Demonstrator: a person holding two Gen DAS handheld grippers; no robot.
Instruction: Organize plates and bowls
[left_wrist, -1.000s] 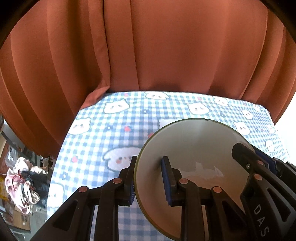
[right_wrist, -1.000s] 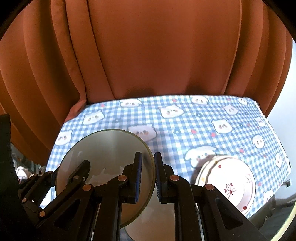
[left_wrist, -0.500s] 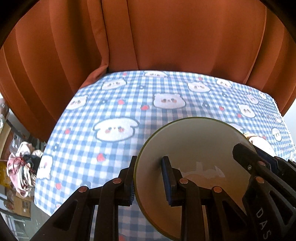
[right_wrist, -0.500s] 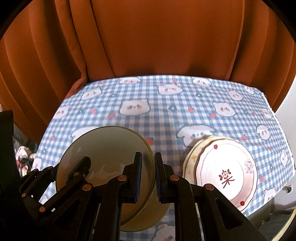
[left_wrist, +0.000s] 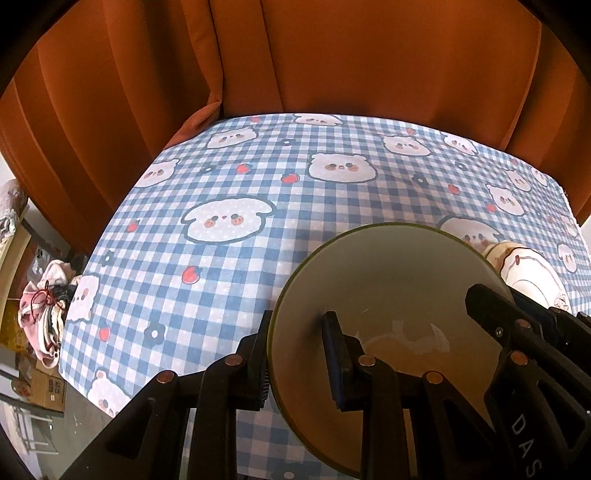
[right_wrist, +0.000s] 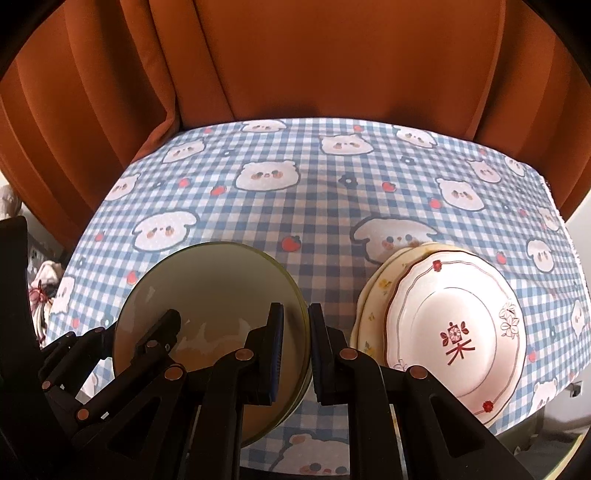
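Observation:
A pale green bowl (left_wrist: 388, 280) (right_wrist: 221, 288) hangs just above the blue checked tablecloth (left_wrist: 295, 206), held from both sides. My left gripper (left_wrist: 297, 321) is shut on its left rim, one finger outside and one inside. Over on the right rim my right gripper (right_wrist: 296, 310) is shut the same way. Each gripper shows in the other's view, the right one (left_wrist: 491, 306) and the left one (right_wrist: 162, 332). To the right of the bowl lies a white plate with red flower marks (right_wrist: 454, 332) (left_wrist: 524, 266) on top of a cream plate (right_wrist: 373, 295).
An orange curtain (right_wrist: 295, 66) hangs behind the table's far edge. The tablecloth (right_wrist: 314, 206) has bear prints, and its left and right edges drop off. Left of the table, on the floor, lie a bundle of cloth (left_wrist: 44, 310) and a cardboard box (left_wrist: 44, 387).
Both grippers have come down and forward with the bowl, so the table fills more of each view. The plate stack has come into the left wrist view. Neither grip changed.

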